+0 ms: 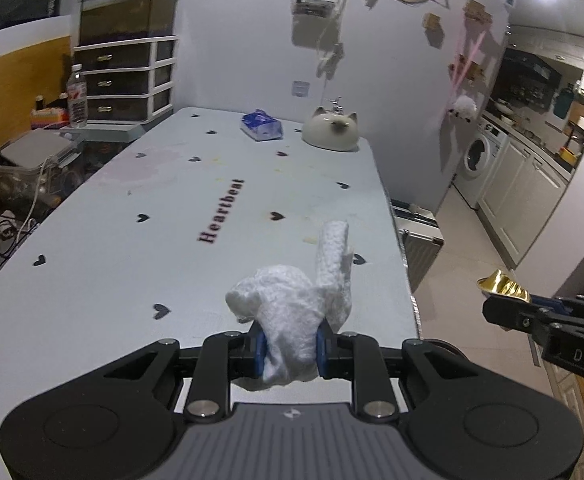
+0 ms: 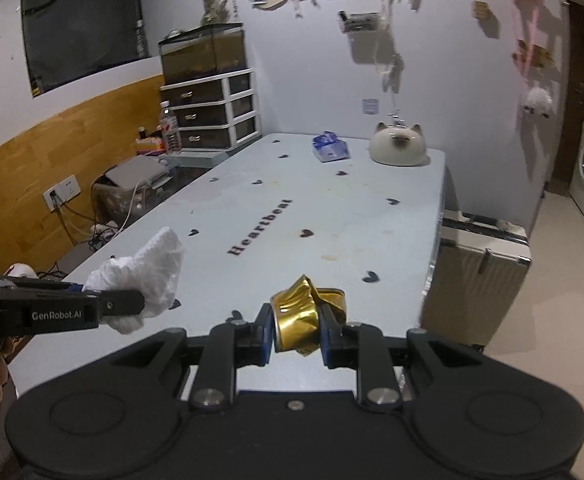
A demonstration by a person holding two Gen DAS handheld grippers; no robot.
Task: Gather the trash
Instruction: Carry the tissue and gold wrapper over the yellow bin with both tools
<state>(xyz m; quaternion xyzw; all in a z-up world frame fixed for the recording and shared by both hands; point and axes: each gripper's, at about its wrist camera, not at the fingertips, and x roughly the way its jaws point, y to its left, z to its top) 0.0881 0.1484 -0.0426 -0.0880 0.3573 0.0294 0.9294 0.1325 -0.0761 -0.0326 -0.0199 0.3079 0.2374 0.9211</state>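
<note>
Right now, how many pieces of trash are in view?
2. A crumpled white tissue is clamped in the left gripper, and a crushed gold can in the right gripper. No other trash shows on the table.

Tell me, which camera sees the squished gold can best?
The right wrist view. There the crushed gold can sits in the middle of the picture, clamped in the right gripper, so its dents show clearly. The left wrist view catches only a small gold scrap at its right edge.
</note>
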